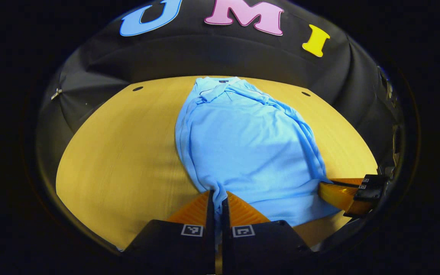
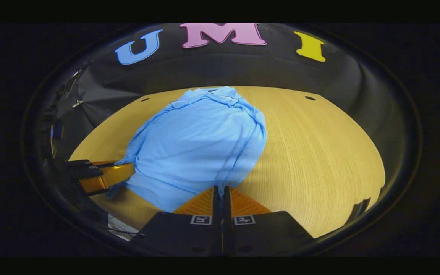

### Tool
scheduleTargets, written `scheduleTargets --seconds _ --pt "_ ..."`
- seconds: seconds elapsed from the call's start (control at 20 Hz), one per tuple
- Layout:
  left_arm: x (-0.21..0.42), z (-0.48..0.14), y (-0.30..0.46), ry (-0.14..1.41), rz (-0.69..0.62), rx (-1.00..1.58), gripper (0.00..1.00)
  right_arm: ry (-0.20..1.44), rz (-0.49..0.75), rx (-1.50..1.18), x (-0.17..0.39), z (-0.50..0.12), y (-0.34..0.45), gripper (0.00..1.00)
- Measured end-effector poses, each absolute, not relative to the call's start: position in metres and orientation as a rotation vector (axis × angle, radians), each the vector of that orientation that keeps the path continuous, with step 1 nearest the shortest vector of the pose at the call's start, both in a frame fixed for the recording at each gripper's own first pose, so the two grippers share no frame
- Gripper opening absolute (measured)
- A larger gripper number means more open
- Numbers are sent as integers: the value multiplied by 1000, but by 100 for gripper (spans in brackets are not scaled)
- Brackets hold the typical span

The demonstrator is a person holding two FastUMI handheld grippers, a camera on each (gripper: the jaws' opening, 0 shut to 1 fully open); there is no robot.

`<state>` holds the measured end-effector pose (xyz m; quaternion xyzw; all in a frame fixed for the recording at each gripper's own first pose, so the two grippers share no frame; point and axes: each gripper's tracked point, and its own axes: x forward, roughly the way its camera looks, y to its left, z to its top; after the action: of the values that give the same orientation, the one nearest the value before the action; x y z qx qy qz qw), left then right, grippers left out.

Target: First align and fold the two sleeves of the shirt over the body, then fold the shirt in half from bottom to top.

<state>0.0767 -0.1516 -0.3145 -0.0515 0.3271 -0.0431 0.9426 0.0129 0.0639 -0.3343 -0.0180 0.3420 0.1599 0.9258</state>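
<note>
— Where is the shirt (image 1: 243,149) found, and how is it laid?

— It is spread on the wooden table (image 1: 120,160), sleeves already folded over the body. Its long axis is seen running from the hem at the near edge to the collar (image 1: 220,86) at the far edge, beside the booth wall; the collar is pointed away from both grippers.

— How are the grippers set?

— The left gripper (image 1: 217,202) is clamped on the hem's left corner, cloth pinched between its closed fingers. The right gripper (image 2: 220,196) is likewise closed on the right corner, a fold of fabric being caught between its fingers.

— Which relation is the next move turned on?

— Probably this: the collar lies straight ahead of both grippers, so the hem is judged to need carrying forward along that axis. Neither gripper is nearer; both corners are held level.
</note>
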Motion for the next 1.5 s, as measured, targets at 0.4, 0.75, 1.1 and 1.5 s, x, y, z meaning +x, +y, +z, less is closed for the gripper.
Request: scheduleTargets --seconds 0.4,0.75,1.1,1.5 --pt "71 -302 -149 722 -107 -173 6 701 431 -39 26 -313 60 5" --pt "102 -239 -154 656 -134 -152 6 621 462 -13 66 -267 69 1" --pt "192 -176 -127 534 -81 -224 6 459 458 42 160 -206 97 10" --pt "327 -110 -108 386 -110 -146 6 261 447 36 294 -142 125 5"
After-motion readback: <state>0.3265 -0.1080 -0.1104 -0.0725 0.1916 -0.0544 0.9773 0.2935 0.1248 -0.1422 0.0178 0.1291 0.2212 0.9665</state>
